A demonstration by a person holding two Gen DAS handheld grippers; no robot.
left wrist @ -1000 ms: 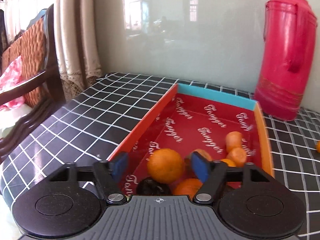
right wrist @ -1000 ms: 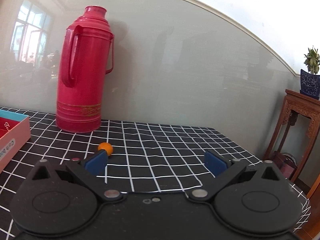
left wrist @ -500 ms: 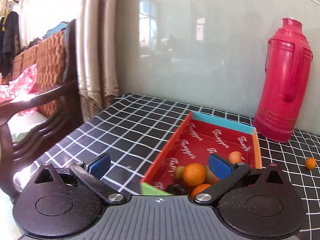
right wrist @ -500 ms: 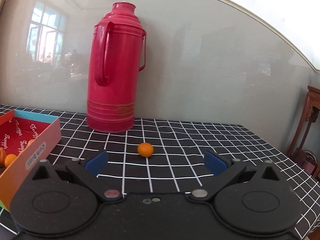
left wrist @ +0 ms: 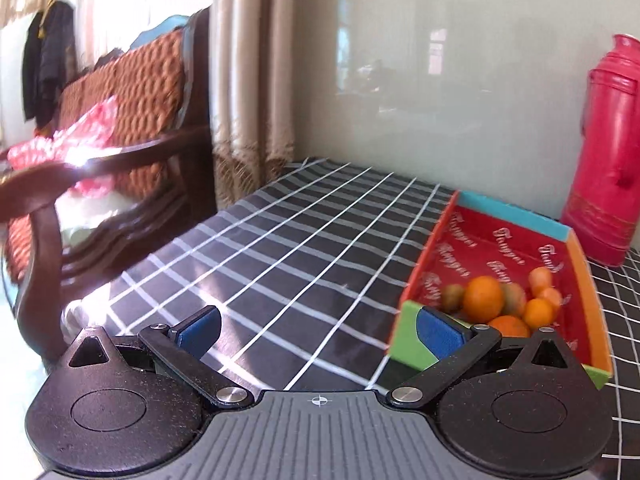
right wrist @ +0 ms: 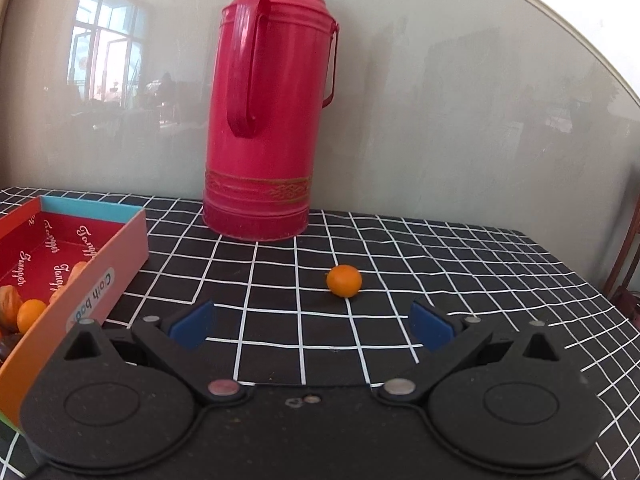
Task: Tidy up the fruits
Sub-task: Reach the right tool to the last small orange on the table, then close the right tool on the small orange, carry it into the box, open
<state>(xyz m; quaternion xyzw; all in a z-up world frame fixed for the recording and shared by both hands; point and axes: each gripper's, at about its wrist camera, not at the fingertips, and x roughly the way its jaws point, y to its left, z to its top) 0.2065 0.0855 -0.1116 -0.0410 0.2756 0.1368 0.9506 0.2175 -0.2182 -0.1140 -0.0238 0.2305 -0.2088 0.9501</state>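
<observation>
A red box [left wrist: 579, 258] with coloured walls holds several oranges [left wrist: 484, 299] and darker fruits at its near end. It also shows at the left of the right wrist view [right wrist: 120, 248]. My left gripper [left wrist: 318, 330] is open and empty, to the left of the box's near corner, above the checked cloth. One small orange [right wrist: 344, 280] lies alone on the cloth. My right gripper [right wrist: 312, 324] is open and empty, a short way in front of that orange, which sits between the lines of its fingers.
A tall red thermos [right wrist: 272, 108] stands behind the small orange against the wall, also in the left wrist view [left wrist: 608, 152]. A wooden chair with an orange cushion [left wrist: 120, 92] stands off the table's left edge. A curtain [left wrist: 248, 60] hangs behind it.
My left gripper has opened, left a large orange in the box and pulled back and to the left. My right gripper has swung left and closer to the small orange.
</observation>
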